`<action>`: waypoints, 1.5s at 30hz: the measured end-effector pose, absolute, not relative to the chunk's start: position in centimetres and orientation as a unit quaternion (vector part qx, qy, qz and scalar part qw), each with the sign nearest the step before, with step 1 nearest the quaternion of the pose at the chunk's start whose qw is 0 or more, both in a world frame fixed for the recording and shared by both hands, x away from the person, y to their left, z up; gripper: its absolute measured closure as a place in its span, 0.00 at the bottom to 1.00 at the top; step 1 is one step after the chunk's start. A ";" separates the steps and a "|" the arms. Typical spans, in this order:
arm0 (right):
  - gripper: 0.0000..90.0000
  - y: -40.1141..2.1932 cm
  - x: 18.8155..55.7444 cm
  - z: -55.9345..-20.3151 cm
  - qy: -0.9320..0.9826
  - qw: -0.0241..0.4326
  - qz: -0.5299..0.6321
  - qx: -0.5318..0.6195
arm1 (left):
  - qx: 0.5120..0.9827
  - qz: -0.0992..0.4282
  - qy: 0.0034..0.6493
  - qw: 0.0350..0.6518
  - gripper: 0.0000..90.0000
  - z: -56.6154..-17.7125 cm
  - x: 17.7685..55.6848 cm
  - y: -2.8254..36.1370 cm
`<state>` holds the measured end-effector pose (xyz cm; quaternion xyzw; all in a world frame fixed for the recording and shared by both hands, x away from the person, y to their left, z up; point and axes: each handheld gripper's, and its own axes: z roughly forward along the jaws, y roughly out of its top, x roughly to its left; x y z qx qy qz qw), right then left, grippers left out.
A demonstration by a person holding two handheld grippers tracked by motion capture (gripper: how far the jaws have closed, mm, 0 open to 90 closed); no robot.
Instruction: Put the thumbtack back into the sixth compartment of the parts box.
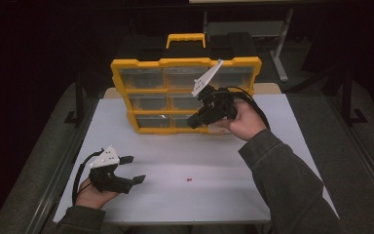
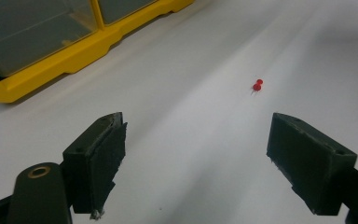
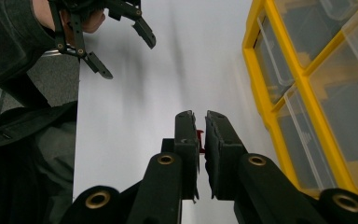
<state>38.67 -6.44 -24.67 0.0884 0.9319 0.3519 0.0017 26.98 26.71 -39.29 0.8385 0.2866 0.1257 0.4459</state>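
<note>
The left gripper (image 1: 135, 169) rests released, low over the white tabletop (image 1: 224, 195). 1 red pin (image 1: 189, 180) lies loose mid-table. The right gripper (image 3: 200, 122), raised before the yellow organizer (image 1: 185, 92), clenches another red pin (image 3: 199, 140).

Your sleeves (image 1: 292, 185) are dark olive-grey cloth. Each hand carries a black gripper: the left gripper (image 1: 132, 169) and right gripper (image 1: 195, 122) each have two blocky black jaws, brass-ringed pivot screws, a black cable looping from the body, and a pale grey three-cornered plate (image 1: 207, 78) dotted with small holes.
</note>
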 end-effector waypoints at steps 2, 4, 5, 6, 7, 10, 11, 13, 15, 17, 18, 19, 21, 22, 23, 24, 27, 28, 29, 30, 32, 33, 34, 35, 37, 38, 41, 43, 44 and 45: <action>0.92 -6.4 38.7 -24.3 0.932 0.003 0.351 0.089 | 0.838 0.127 0.287 0.447 0.21 -39.2 27.0 26.7; 0.92 -6.4 38.8 -23.9 0.932 0.004 0.351 0.087 | 0.838 0.126 0.287 0.447 0.21 -39.2 26.9 26.8; 0.92 -6.4 38.8 -23.9 0.932 0.004 0.351 0.087 | 0.838 0.126 0.287 0.447 0.21 -39.2 26.9 26.8; 0.91 -6.5 38.9 -23.4 0.932 0.007 0.351 0.090 | 0.837 0.126 0.288 0.448 0.21 -39.2 26.9 26.8; 0.91 -6.5 38.9 -23.4 0.932 0.007 0.351 0.090 | 0.837 0.126 0.288 0.448 0.21 -39.2 26.9 26.8; 0.91 -6.8 39.1 -22.8 0.930 0.011 0.355 0.093 | 0.836 0.125 0.289 0.449 0.21 -39.2 26.9 26.8; 0.91 -7.1 39.3 -22.3 0.929 0.015 0.356 0.097 | 0.836 0.126 0.287 0.450 0.21 -39.2 27.0 26.9; 0.91 -7.3 39.4 -22.1 0.929 0.015 0.357 0.100 | 0.836 0.126 0.288 0.449 0.21 -39.2 27.0 26.9; 0.91 -7.9 39.9 -21.5 0.927 0.019 0.360 0.108 | 0.836 0.123 0.292 0.449 0.21 -39.3 27.0 27.0; 0.91 -8.2 40.1 -21.2 0.927 0.023 0.357 0.115 | 0.836 0.125 0.288 0.451 0.21 -39.2 27.0 27.0; 0.91 -8.4 40.2 -21.0 0.927 0.027 0.355 0.119 | 0.836 0.125 0.288 0.451 0.21 -39.2 27.0 27.0; 0.91 -8.4 40.2 -21.0 0.927 0.027 0.355 0.119 | 0.835 0.126 0.287 0.452 0.21 -39.2 27.0 27.0; 0.91 -8.8 40.4 -20.9 0.926 0.028 0.356 0.126 | 0.835 0.126 0.288 0.452 0.21 -39.1 27.0 27.0; 0.91 -9.2 40.7 -20.9 0.924 0.028 0.356 0.136 | 0.835 0.125 0.289 0.452 0.21 -39.2 27.0 27.0; 0.91 -9.2 40.7 -20.9 0.924 0.028 0.356 0.136 | 0.835 0.125 0.289 0.452 0.21 -39.2 27.0 27.0; 0.91 -9.6 41.0 -21.0 0.924 0.030 0.353 0.142 | 0.836 0.126 0.288 0.450 0.21 -39.2 26.9 27.0; 0.91 -10.1 41.1 -21.0 0.923 0.033 0.352 0.149 | 0.834 0.126 0.289 0.452 0.21 -39.1 26.9 27.0; 0.91 -10.3 41.2 -21.0 0.924 0.033 0.351 0.151 | 0.834 0.126 0.290 0.452 0.21 -39.1 26.9 27.0; 0.91 -10.5 41.3 -21.0 0.923 0.035 0.352 0.151 | 0.834 0.126 0.290 0.452 0.21 -39.1 26.9 27.0; 0.91 -10.8 41.4 -21.0 0.922 0.034 0.354 0.155 | 0.833 0.127 0.291 0.453 0.21 -39.1 26.9 27.1; 0.91 -11.3 41.7 -21.0 0.920 0.035 0.355 0.164 | 0.834 0.128 0.290 0.451 0.21 -39.1 26.9 27.2; 0.91 -11.3 41.7 -21.0 0.920 0.035 0.355 0.164 | 0.834 0.128 0.290 0.451 0.21 -39.1 26.9 27.2; 0.91 -11.5 41.7 -21.0 0.919 0.036 0.355 0.165 | 0.834 0.128 0.290 0.451 0.21 -39.1 26.9 27.2; 0.91 -11.8 41.8 -21.1 0.919 0.038 0.355 0.170 | 0.834 0.128 0.290 0.451 0.21 -39.1 26.9 27.2; 0.91 -12.1 41.9 -21.1 0.919 0.044 0.350 0.176 | 0.834 0.129 0.289 0.453 0.21 -39.1 26.9 27.1; 0.91 -12.5 42.1 -21.2 0.919 0.049 0.346 0.180 | 0.834 0.128 0.289 0.453 0.21 -39.1 26.9 27.1; 0.91 -12.8 42.2 -21.3 0.919 0.050 0.347 0.182 | 0.833 0.125 0.293 0.452 0.21 -39.2 26.9 27.2; 0.91 -13.1 42.3 -21.5 0.919 0.053 0.342 0.189 | 0.834 0.125 0.293 0.451 0.21 -39.3 26.9 27.1; 0.91 -13.5 42.3 -21.7 0.918 0.055 0.341 0.193 | 0.834 0.126 0.292 0.451 0.21 -39.3 26.9 27.1; 0.91 -13.6 42.4 -21.8 0.918 0.056 0.342 0.194 | 0.834 0.126 0.292 0.452 0.21 -39.3 26.9 27.1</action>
